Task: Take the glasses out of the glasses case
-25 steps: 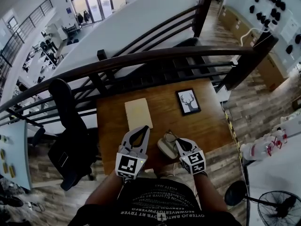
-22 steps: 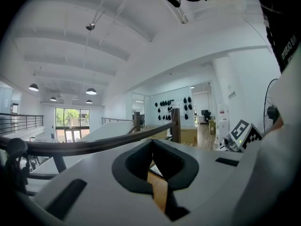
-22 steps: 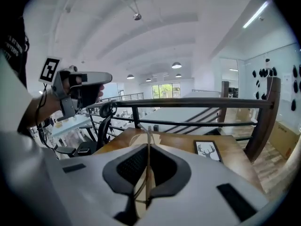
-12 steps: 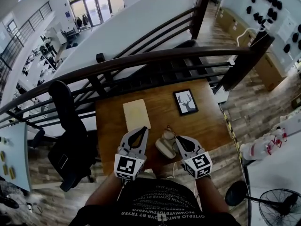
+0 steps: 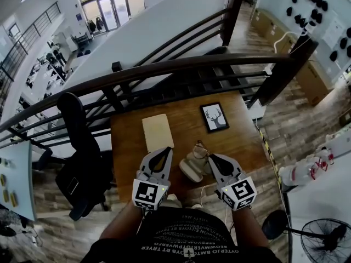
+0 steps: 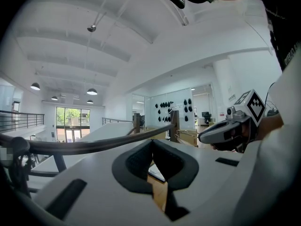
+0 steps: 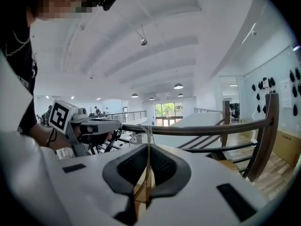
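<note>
- Nearest you, low in the head view, your two grippers sit side by side over the near edge of the wooden table point(image 5: 129, 147). The left gripper point(image 5: 163, 151) is left of centre and the right gripper point(image 5: 211, 158) is right of centre.
- The left claw is pressed together on nothing, and its own view shows only table wood through the gap behind the tips. It sits apart from the case. I judge it is waiting there as the spare hand, close enough to steady the case if it shifts.
- The right claw is pinching the glasses point(image 5: 201, 148) by a thin wire part of the frame. In the right gripper view that wire runs straight up between the pads, with a lens rim just to its left. Gripping the wire keeps the pads off the lenses, which looks like the reason for this hold.
- The glasses case point(image 5: 190, 170) lies open and pale on the table between the two grippers, with no claw on it. The glasses sit just above it in the frame and look lifted out, though I cannot tell whether any part still touches it.
- Farther up the table are a beige pad point(image 5: 158, 131) and a framed deer picture point(image 5: 214, 117), both well apart from the case and out of your way.
- Beyond them, a dark railing point(image 5: 164, 67) crosses the frame.
- Count: two grippers, one pair of glasses, one case, one pad, one picture.
</note>
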